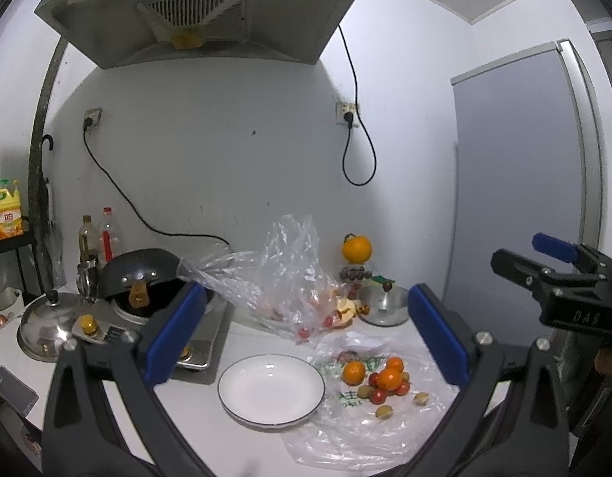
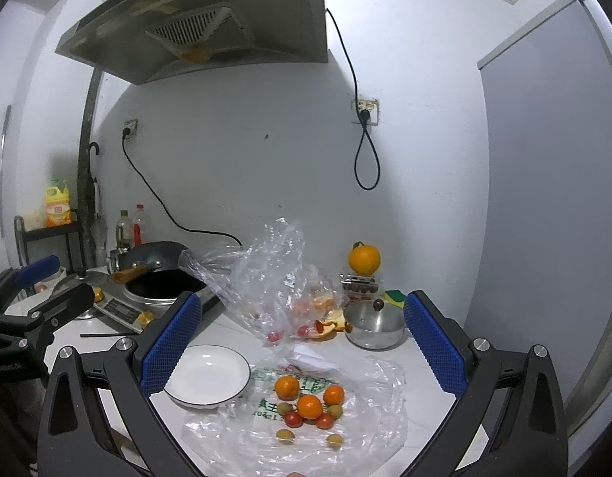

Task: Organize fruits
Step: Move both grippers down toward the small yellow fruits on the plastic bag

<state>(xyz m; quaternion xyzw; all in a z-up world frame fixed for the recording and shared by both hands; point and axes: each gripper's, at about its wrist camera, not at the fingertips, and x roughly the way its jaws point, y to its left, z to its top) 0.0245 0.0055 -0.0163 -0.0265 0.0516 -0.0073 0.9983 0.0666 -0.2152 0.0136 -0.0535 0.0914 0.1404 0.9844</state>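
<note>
Both grippers — left gripper [image 1: 302, 342] and right gripper [image 2: 302, 342] — hover spread and empty; ahead, white plate [image 1: 271, 389] bare, fruit pile [image 2: 307, 401] unsorted on plastic.

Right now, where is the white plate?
In both views the white plate sits empty on the counter, in front of the stove and just left of the fruit pile on the flat plastic bag.

Both grippers, left gripper [image 1: 306, 338] and right gripper [image 2: 302, 338], have black arms, bumpy blue pads and shiny silver screws.
</note>
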